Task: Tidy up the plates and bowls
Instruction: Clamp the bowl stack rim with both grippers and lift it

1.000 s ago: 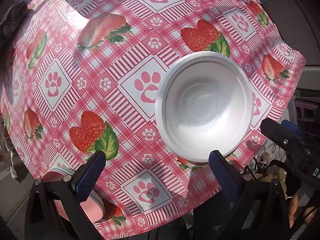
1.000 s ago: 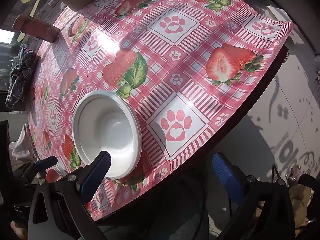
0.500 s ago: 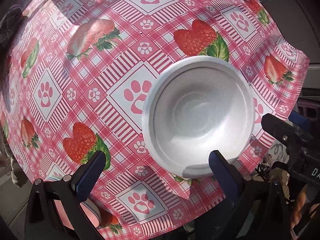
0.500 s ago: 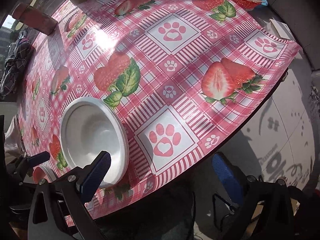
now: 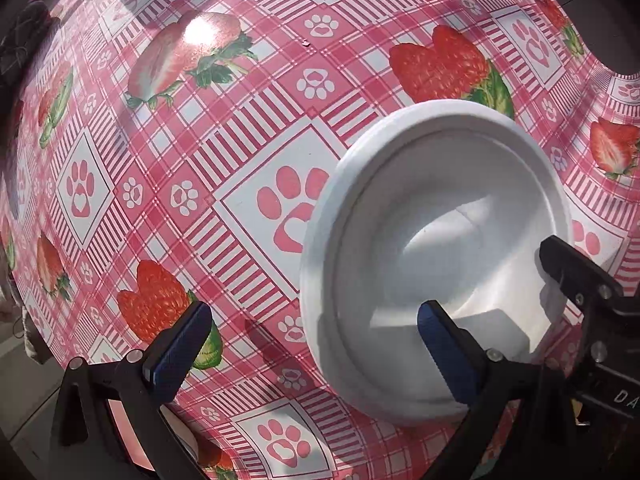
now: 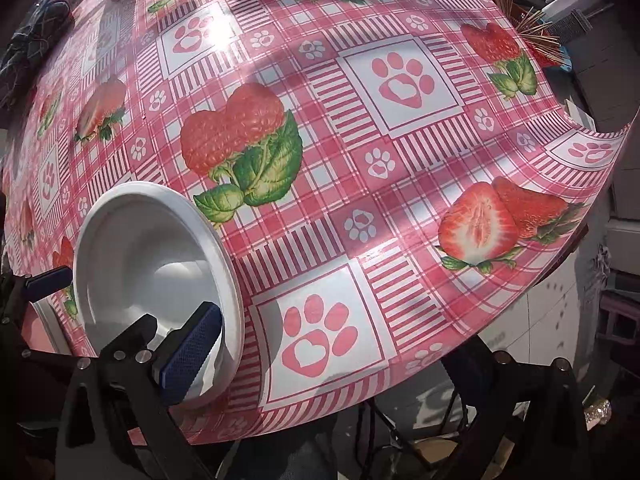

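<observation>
Left wrist view: our left tongs (image 5: 314,350) gape wide, one finger over the white bowl (image 5: 436,256) on the desk (image 5: 240,152). Right tongs (image 6: 332,356) also spread apart, straddling the bowl's rim.

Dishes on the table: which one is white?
The big bowl near the table edge is white. The other dish, tucked behind the left fingers, is pink.

Bowl (image 5: 436,264) upright on tablecloth (image 5: 248,152), near table's front edge. Left gripper (image 5: 312,344) spread wide, straddling bowl's near-left rim: one finger inside bowl, other outside, left of it. Right gripper (image 6: 332,356) at bowl's opposite side: left finger over bowl's near rim, right finger beyond table edge. Stacked dish (image 5: 124,432) below left gripper, at near edge. Stick holder (image 6: 532,36) at far right edge.
</observation>
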The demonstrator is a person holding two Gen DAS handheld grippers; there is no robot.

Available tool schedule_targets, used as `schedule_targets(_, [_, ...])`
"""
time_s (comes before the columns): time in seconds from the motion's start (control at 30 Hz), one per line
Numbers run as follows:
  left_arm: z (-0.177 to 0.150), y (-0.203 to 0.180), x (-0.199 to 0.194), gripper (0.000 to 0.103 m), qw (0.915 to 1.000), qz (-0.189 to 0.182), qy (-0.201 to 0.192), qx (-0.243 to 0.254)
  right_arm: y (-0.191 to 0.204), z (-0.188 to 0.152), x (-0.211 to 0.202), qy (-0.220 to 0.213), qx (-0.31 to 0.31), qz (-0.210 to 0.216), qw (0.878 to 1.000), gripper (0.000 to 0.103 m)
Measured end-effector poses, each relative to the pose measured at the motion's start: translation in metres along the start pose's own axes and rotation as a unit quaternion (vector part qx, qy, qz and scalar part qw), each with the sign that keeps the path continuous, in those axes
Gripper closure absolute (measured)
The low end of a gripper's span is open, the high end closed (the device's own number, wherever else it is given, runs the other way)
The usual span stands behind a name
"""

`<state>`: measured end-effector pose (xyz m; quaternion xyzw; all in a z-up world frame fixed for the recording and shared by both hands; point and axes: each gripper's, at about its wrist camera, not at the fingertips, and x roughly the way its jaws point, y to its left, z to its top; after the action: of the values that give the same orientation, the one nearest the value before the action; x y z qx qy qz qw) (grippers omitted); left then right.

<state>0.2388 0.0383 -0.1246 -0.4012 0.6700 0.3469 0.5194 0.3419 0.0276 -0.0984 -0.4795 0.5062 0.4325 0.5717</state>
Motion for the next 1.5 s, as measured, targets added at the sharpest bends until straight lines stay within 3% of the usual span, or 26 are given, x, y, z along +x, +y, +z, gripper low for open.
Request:
schedule_targets(0.07, [0.003, 0.001, 0.003, 0.0, 1.0, -0.004, 0.0, -0.005, 0.005, 0.002, -0.006, -0.009, -0.026, -0.028, 0.999, 0.0])
schedule_targets(0.2, [0.0, 0.003, 0.01, 0.0, 0.9999, -0.006, -0.002, -0.011, 0.0, 0.004, -0.025, -0.038, -0.042, -0.042, 0.998, 0.0])
schedule_targets(0.37, [-0.004, 0.015, 0.022, 0.0, 0.9996, -0.015, 0.006, -0.022, -0.013, 0.02, -0.05, -0.072, -0.03, -0.003, 0.997, 0.0])
schedule_targets(0.5, [-0.004, 0.015, 0.024, 0.0, 0.9997, -0.016, 0.001, -0.019, -0.003, 0.031, -0.053, -0.084, -0.075, -0.032, 0.993, 0.0])
schedule_targets(0.57, [-0.003, 0.012, 0.024, 0.0, 0.9997, -0.014, 0.004, -0.018, 0.002, 0.037, -0.07, -0.12, -0.103, -0.045, 0.986, 0.0])
schedule_targets(0.67, [-0.005, 0.012, 0.024, 0.0, 0.9993, -0.022, 0.008, -0.028, 0.002, 0.052, -0.097, -0.16, -0.113, -0.027, 0.98, 0.0])
schedule_targets(0.77, [-0.013, 0.023, 0.028, 0.0, 0.9993, -0.023, 0.006, -0.028, 0.007, 0.067, -0.08, -0.125, -0.117, -0.02, 0.985, 0.0])
schedule_targets(0.93, [-0.008, 0.031, 0.027, 0.0, 0.9988, -0.033, 0.001, -0.037, -0.007, 0.042, -0.023, -0.046, -0.096, -0.013, 0.994, 0.0])
schedule_targets(1.1, [-0.007, 0.03, 0.027, 0.0, 0.9993, -0.026, -0.01, -0.023, 0.001, 0.024, 0.014, -0.011, -0.109, -0.013, 0.994, 0.0])
schedule_targets(1.17, [-0.008, 0.026, 0.027, 0.0, 0.9996, -0.016, -0.019, -0.011, 0.002, 0.019, 0.025, 0.006, -0.088, 0.008, 0.996, 0.0])
schedule_targets(1.37, [-0.023, 0.034, 0.022, 0.0, 0.9991, 0.012, -0.04, 0.009, 0.033, 0.007, 0.033, 0.023, -0.064, 0.077, 0.995, 0.0])
schedule_targets(1.5, [-0.026, 0.052, 0.022, 0.0, 0.999, 0.002, -0.043, -0.013, 0.052, 0.004, 0.026, 0.005, -0.085, 0.055, 0.995, 0.0])
